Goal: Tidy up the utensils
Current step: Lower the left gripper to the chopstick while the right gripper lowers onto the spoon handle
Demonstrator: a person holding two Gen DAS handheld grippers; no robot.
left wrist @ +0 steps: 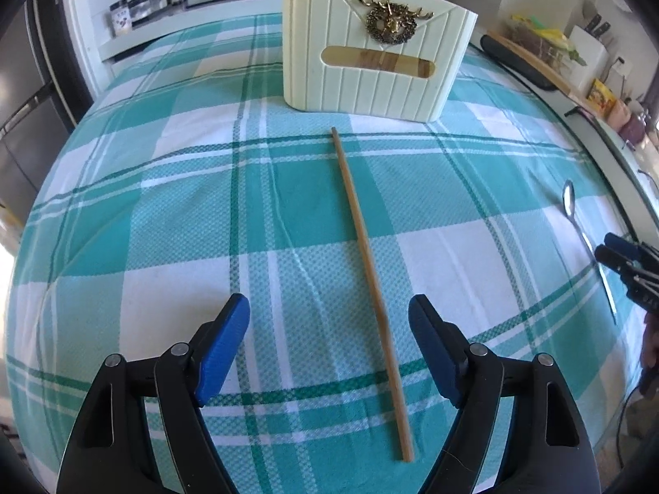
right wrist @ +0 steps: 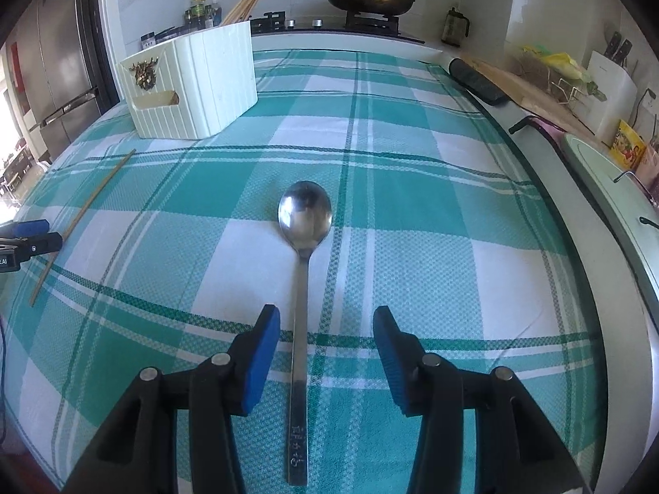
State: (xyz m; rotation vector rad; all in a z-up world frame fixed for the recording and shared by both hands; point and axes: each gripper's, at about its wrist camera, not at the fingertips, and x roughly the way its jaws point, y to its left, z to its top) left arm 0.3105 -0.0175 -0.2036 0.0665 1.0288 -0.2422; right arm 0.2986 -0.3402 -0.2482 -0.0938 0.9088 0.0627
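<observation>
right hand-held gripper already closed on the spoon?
No. The right hand-held gripper is open, its blue pads clear of the spoon handle lying flat on the tablecloth.

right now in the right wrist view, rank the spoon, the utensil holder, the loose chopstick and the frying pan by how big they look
1. Utensil holder, largest.
2. Spoon, long, but inflated by nearness to the camera.
3. Loose chopstick, similar length, much thinner.
4. Frying pan, smallest-looking, though it sits far back on the stove, so likely bigger than it appears.

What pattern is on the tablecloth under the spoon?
A teal-and-white plaid check on the tablecloth, clearest in the right wrist view around the spoon.
</observation>
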